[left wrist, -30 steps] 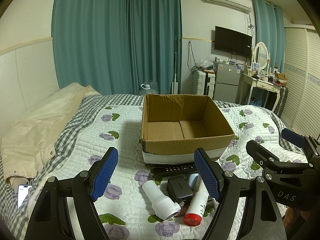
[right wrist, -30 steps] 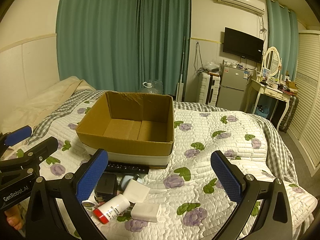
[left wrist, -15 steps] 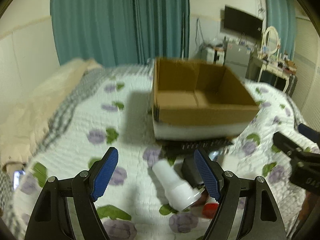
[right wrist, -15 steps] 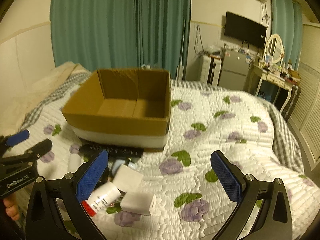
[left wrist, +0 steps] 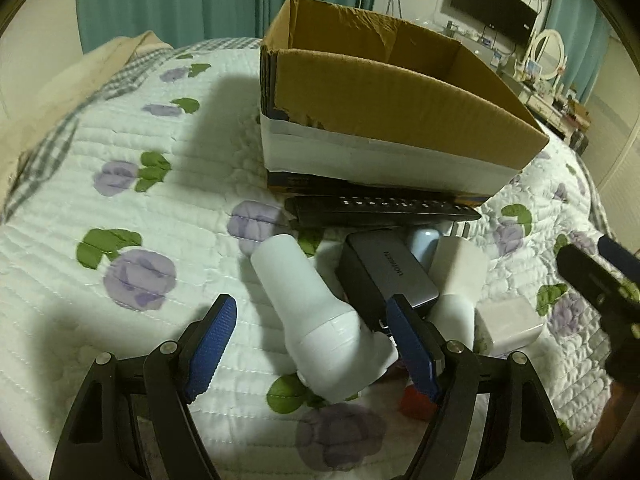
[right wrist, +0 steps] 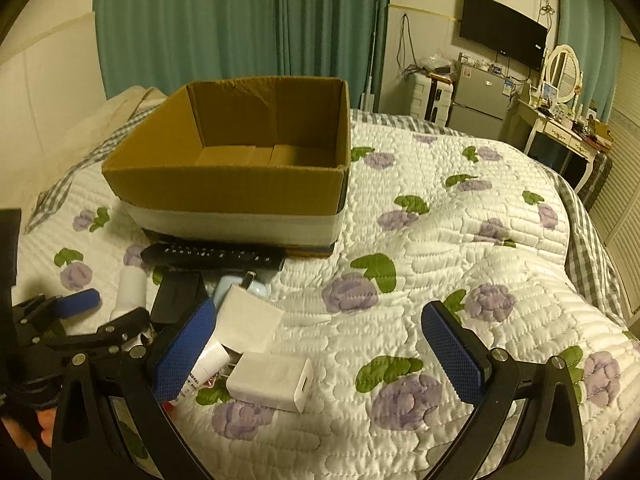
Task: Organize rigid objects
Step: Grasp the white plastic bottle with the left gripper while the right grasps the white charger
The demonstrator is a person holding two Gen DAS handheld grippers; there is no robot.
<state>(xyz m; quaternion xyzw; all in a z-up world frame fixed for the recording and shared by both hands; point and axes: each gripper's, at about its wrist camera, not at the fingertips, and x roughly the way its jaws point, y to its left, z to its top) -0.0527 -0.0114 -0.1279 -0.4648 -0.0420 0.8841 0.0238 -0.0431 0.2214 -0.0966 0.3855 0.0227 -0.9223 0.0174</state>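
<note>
Two grippers with blue ribbed pads hang over a white quilt printed with purple flowers and green leaves (right wrist: 460, 240). The left gripper (left wrist: 310, 350) is spread wide, its fingers on either side of the broad end of a white plastic flashlight-shaped cylinder (left wrist: 316, 316) lying on the quilt; the pads do not press it (the right pad sits just beside its flared head, the left pad stands apart). The right gripper (right wrist: 320, 352) is also wide open and holds nothing; a white square charger block (right wrist: 270, 380) lies just beyond its left finger.

The loose items are clustered on the near side of an open brown cardboard box with a white band round its base (right wrist: 240, 196). A long black remote control (left wrist: 384, 210) lies along the box's near wall. Nearer than that lie a dark grey rectangular power bank (left wrist: 388, 276), a pale blue rounded case (right wrist: 240, 286), a white folded paper packet (right wrist: 246, 318), and a white tube with a red cap (left wrist: 452, 320), partly hidden by the left gripper's right finger. The box's visible floor holds nothing.
</note>
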